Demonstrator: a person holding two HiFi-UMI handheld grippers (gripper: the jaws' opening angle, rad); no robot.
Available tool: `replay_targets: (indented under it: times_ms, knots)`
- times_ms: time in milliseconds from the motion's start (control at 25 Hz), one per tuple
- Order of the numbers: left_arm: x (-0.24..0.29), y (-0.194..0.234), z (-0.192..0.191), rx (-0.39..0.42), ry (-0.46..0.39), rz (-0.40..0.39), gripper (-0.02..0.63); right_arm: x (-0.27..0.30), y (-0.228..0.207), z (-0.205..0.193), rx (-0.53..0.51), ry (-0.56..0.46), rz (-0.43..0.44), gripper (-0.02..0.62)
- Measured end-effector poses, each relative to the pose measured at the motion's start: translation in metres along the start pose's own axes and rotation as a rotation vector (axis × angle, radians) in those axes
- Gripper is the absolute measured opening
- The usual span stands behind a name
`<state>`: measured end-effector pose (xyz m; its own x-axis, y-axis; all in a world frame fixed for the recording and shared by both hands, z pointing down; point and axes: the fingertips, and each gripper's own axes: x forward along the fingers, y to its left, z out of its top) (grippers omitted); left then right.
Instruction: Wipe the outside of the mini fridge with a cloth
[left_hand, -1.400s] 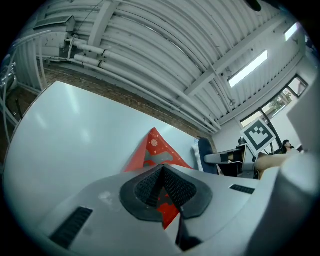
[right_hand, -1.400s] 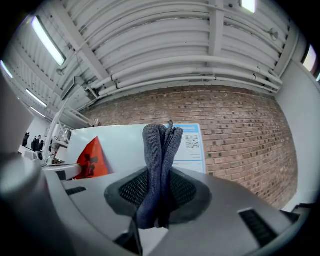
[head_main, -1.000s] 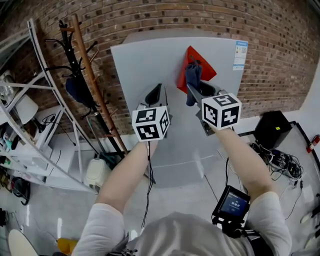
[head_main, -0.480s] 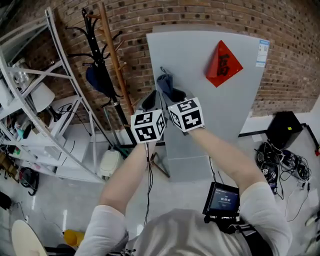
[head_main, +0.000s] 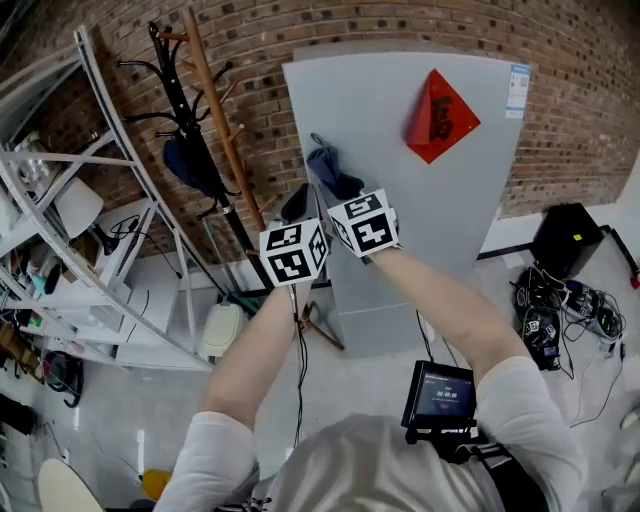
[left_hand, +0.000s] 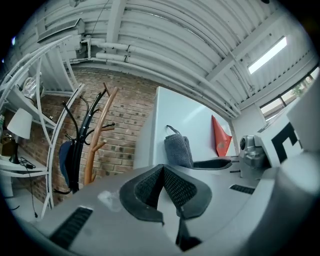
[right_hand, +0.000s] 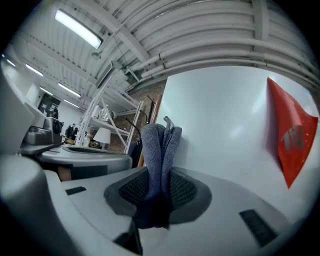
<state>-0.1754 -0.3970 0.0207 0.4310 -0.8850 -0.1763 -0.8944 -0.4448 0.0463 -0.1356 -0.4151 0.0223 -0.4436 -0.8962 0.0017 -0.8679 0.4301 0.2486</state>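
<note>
Near the centre of the head view, the right gripper (head_main: 338, 190) pinches a folded grey-blue cloth (head_main: 322, 163) in its jaws, held up at the left part of the grey mini fridge (head_main: 420, 230) front. Just left of it, the left gripper (head_main: 296, 205) has its jaws pressed together on nothing

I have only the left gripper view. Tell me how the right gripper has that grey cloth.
Observer: The right gripper is shut on the cloth, which sticks up folded from between its jaws.
Operator: Report where on the fridge it sits.
Observer: The head view puts it near the left edge of the fridge, left of the red decoration.
Operator: Name what's at the fridge's far right.
Observer: A white label with a blue top, at the upper right corner.
</note>
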Motion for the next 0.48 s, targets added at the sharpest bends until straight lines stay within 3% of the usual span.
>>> replay_targets:
  times_ms: [480]
  knots:
    - [0.037, -0.088, -0.005, -0.010, -0.005, -0.112, 0.000, -0.056, -0.093, -0.024, -0.008, 0.020, -0.109, 0.104]
